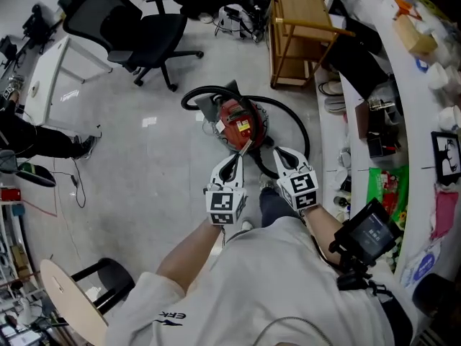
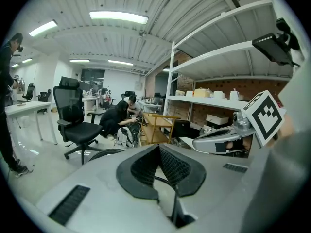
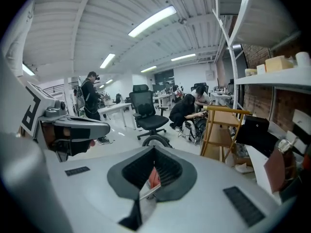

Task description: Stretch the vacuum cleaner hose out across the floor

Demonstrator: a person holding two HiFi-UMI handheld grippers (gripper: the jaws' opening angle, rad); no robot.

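Left tongs (image 1: 243, 153), right tongs (image 1: 279, 154) closed, vacuum cleaner (image 1: 241, 125)

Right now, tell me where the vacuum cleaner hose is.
In the head view's centre, the black hose lies looped on the floor behind and to the right of the red vacuum body, just beyond the left gripper and right gripper.

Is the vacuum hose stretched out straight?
No, the hose curls in loops around the red vacuum.
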